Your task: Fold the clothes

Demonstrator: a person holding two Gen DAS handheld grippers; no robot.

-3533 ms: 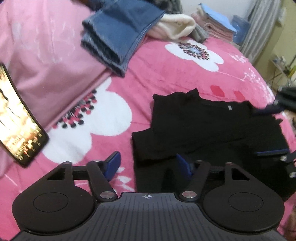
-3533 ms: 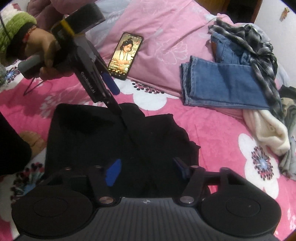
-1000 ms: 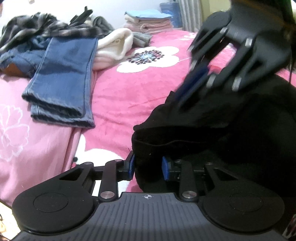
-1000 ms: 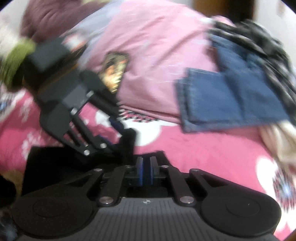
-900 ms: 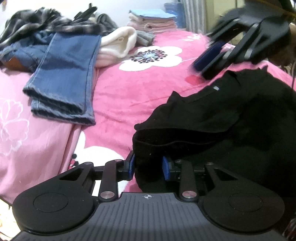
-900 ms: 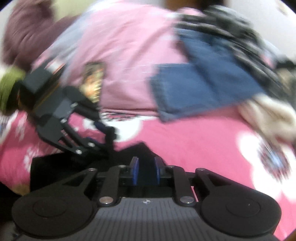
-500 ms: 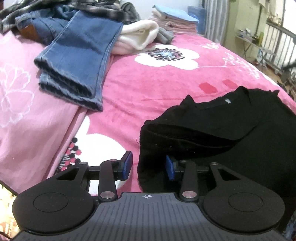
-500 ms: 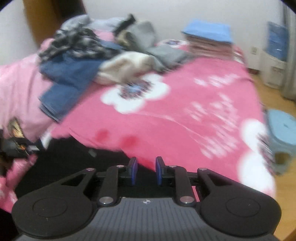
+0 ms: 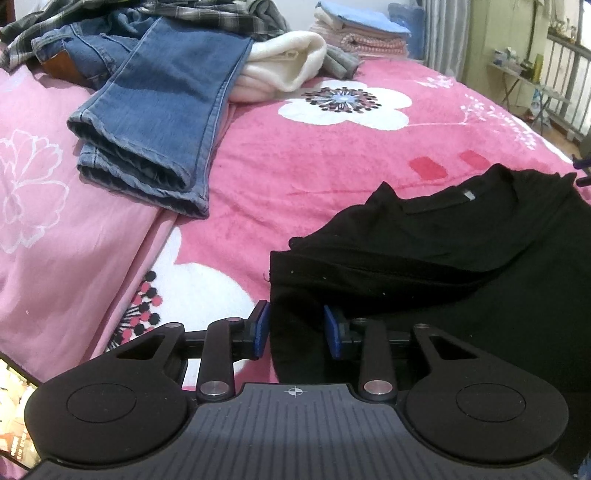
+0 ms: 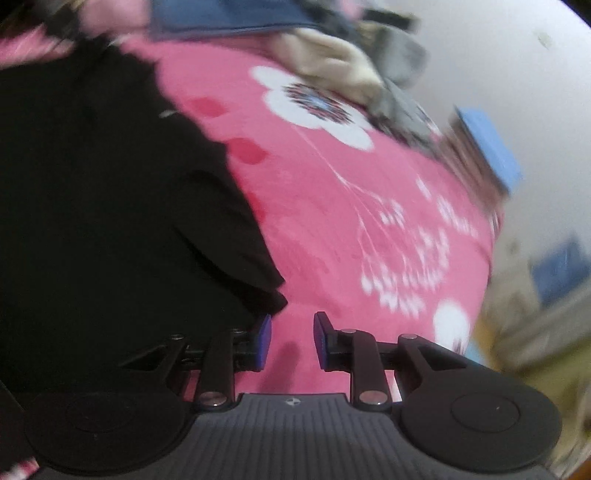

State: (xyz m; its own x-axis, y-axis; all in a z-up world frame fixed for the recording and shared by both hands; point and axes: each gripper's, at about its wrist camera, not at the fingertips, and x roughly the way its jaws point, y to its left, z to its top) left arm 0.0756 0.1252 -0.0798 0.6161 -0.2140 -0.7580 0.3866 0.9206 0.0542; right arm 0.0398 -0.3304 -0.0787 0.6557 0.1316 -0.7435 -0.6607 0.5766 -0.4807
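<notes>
A black shirt (image 9: 461,258) lies partly folded on the pink flowered blanket (image 9: 314,147). My left gripper (image 9: 295,332) is open, its blue pads on either side of the shirt's folded left edge, cloth between them. In the blurred right wrist view the same black shirt (image 10: 110,192) fills the left side. My right gripper (image 10: 291,341) is open and empty, low over the pink blanket (image 10: 332,221) just right of the shirt's lower corner.
Folded blue jeans (image 9: 159,107) lie at the far left, a cream garment (image 9: 284,70) and plaid clothes behind them. A stack of folded towels (image 9: 362,33) sits at the far edge. A phone (image 9: 14,417) lies at the lower left.
My left gripper has let go of the shirt's edge and opened wider. My right gripper has released the shirt, swung away to its right side and opened a little.
</notes>
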